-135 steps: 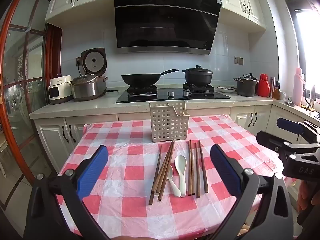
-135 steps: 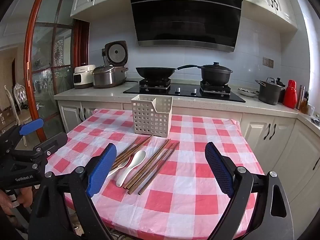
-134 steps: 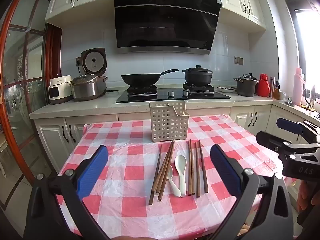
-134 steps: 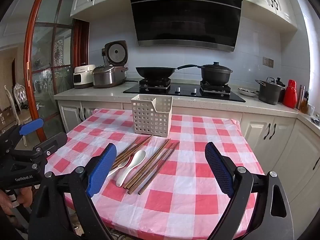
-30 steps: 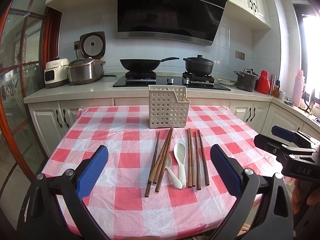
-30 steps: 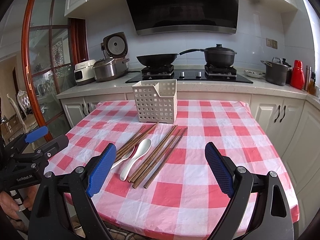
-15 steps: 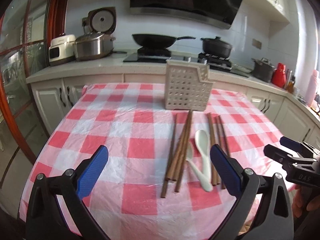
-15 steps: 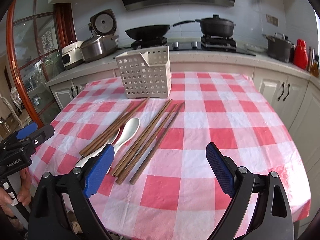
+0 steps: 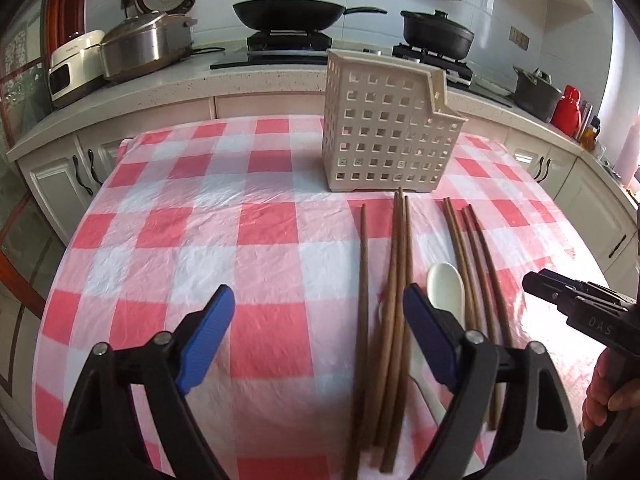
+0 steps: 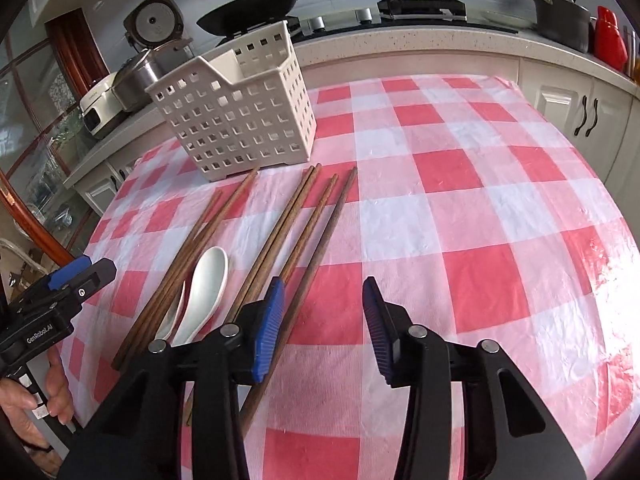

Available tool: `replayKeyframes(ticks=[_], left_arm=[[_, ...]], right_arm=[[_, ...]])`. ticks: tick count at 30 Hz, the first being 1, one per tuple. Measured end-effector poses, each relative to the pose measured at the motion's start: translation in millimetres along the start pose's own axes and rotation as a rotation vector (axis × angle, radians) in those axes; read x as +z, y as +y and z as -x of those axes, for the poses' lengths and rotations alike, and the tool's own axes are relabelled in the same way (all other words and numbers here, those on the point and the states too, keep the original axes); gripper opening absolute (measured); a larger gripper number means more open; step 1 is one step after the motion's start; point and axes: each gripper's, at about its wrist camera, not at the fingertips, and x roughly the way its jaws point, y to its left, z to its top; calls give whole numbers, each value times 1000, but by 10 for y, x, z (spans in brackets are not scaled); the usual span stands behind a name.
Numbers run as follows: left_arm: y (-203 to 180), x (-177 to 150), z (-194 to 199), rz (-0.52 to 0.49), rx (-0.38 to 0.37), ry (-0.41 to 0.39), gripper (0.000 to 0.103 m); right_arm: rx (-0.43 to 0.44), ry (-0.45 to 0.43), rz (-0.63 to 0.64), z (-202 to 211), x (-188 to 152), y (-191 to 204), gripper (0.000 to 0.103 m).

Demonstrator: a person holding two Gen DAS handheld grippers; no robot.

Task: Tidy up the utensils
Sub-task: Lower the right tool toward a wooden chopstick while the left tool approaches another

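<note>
On a checked cloth (image 9: 260, 236), chopsticks (image 9: 394, 280) and spoons (image 9: 444, 284) lie loose before an empty basket (image 9: 384, 136); left gripper (image 9: 316, 320) wide, right gripper (image 10: 322, 308) narrower, both empty-jawed.

My right gripper (image 9: 592, 312) carries the raised letters "DAS" on its black body. My left gripper (image 10: 52, 312) is printed "GenRobot.AI" in white along its side.

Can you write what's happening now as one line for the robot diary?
left claw: open, empty | right claw: open, empty | chopsticks, spoons: on table | basket: upright
</note>
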Motion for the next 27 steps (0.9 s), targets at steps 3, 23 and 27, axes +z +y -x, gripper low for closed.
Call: replayKeyframes(ticks=[3, 23, 27], left_arm=[[20, 88, -154, -14, 7, 22, 81], [-167, 366, -895, -124, -98, 168, 50], [-273, 419, -1023, -174, -86, 185, 40]], right_arm=[[-7, 23, -11, -137, 100, 14, 35], [-144, 72, 59, -502, 333, -14, 18], [-115, 79, 54, -488, 337, -51, 18]])
